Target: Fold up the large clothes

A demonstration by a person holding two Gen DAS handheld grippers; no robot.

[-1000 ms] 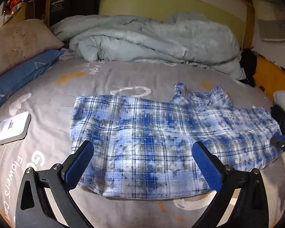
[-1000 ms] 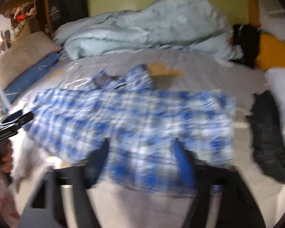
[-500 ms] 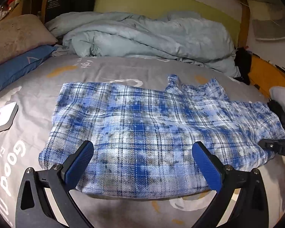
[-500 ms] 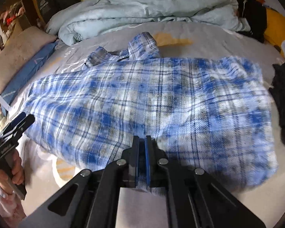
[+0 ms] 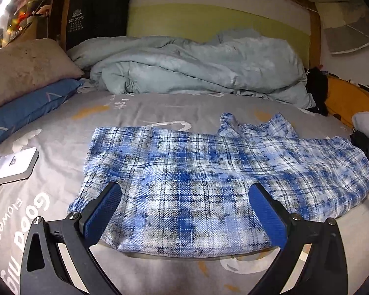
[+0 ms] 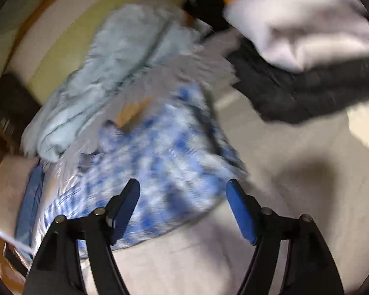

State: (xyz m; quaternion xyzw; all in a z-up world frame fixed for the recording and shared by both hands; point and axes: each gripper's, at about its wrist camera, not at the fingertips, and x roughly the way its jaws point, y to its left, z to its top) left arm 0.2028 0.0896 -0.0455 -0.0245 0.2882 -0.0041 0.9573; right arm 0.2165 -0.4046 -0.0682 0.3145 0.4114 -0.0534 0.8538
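The blue plaid shirt (image 5: 209, 184) lies flat mid-bed. The left gripper (image 5: 184, 209) hovers spread at six o'clock; the right gripper (image 6: 183, 211), empty, is opening. Grabbing one layer could drag the shirt askew.

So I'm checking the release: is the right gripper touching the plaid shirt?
Cannot tell. The blurred right wrist view shows the right gripper opening over the plaid shirt, nothing pinched, but hides any gap or contact.

A home bedroom: a bed (image 5: 61, 127) with pillows (image 5: 24, 66), a rumpled duvet (image 5: 196, 66) and a headboard (image 5: 209, 22).
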